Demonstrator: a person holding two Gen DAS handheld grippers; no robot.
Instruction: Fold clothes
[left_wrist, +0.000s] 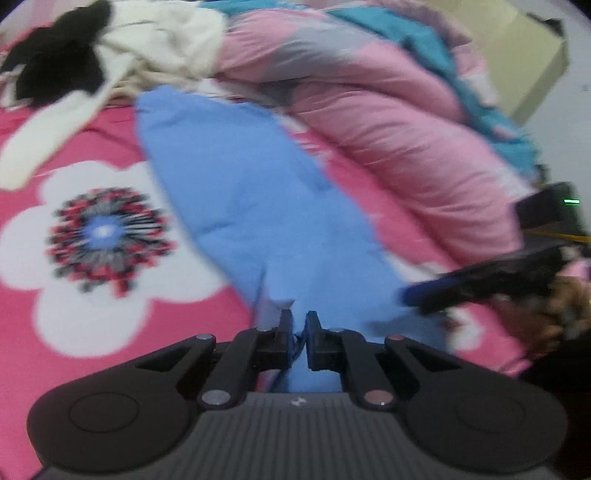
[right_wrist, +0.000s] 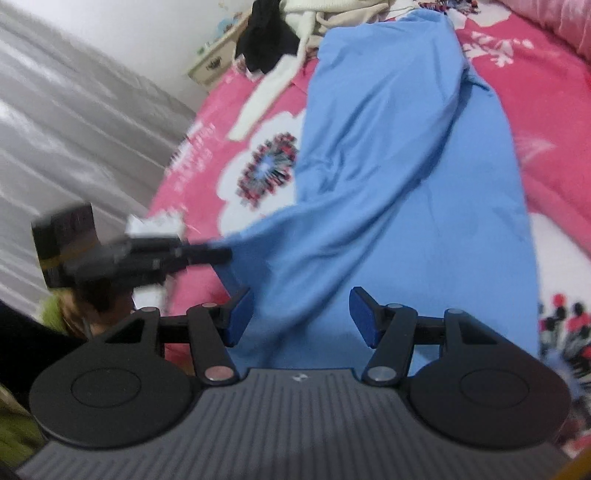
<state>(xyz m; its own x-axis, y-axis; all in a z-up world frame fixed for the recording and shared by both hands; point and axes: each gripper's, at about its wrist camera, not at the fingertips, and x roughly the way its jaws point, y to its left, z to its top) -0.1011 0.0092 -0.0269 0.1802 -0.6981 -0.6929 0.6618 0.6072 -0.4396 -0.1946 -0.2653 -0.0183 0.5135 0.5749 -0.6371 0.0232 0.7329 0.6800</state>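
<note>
1. My left gripper is pinched tight on the near edge of the blue garment.
2. My right gripper stands open over that garment, spread on the pink bedspread.

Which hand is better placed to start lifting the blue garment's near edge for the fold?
Probably the left. The left tongs are already pinched on the blue garment at its near edge, while the right tongs stand open above the cloth, gripping nothing.
</note>
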